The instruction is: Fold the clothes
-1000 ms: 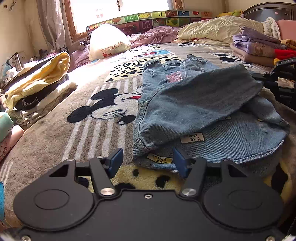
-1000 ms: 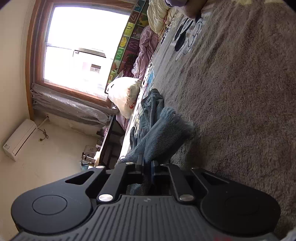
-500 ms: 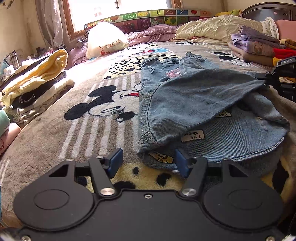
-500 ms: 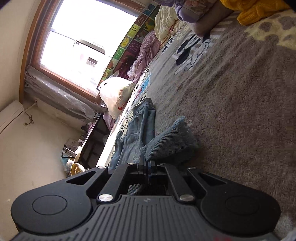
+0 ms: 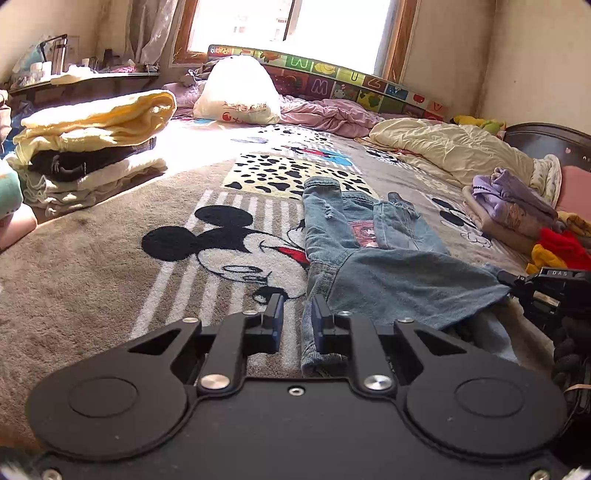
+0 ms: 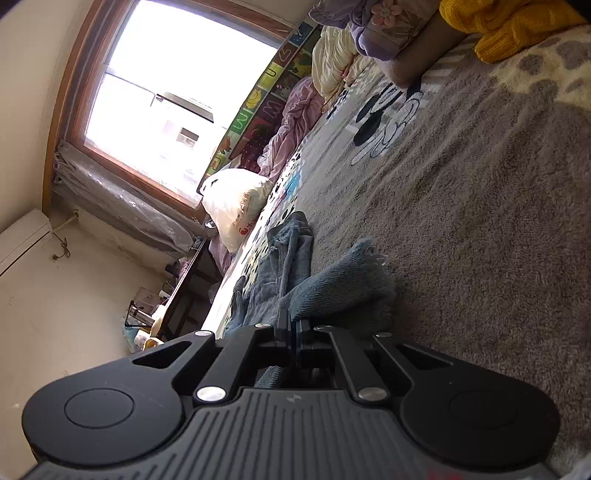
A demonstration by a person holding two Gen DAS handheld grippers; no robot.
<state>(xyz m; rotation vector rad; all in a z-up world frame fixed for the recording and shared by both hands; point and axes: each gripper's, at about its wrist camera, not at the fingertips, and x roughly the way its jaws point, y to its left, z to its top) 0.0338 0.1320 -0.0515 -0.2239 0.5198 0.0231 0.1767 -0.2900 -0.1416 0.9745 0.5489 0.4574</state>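
Pinching jeans (image 6: 332, 291): right tool (image 6: 293, 325) | left tool (image 5: 297, 314) spread | cartoon blanket (image 5: 110, 258) | sunlit window (image 5: 295, 22)

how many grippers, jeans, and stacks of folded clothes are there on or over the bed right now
grippers: 2, left gripper and right gripper
jeans: 1, denim jeans
folded stacks: 2, yellow-topped stack and purple-topped stack
total: 5

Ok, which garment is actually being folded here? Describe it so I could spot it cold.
On the grey cartoon-mouse blanket covering the bed, just right of the big mouse face, lie the pale-blue ripped jeans. Unlike the stacked clothes at both sides, they are spread out alone, one end pinched in the right gripper.
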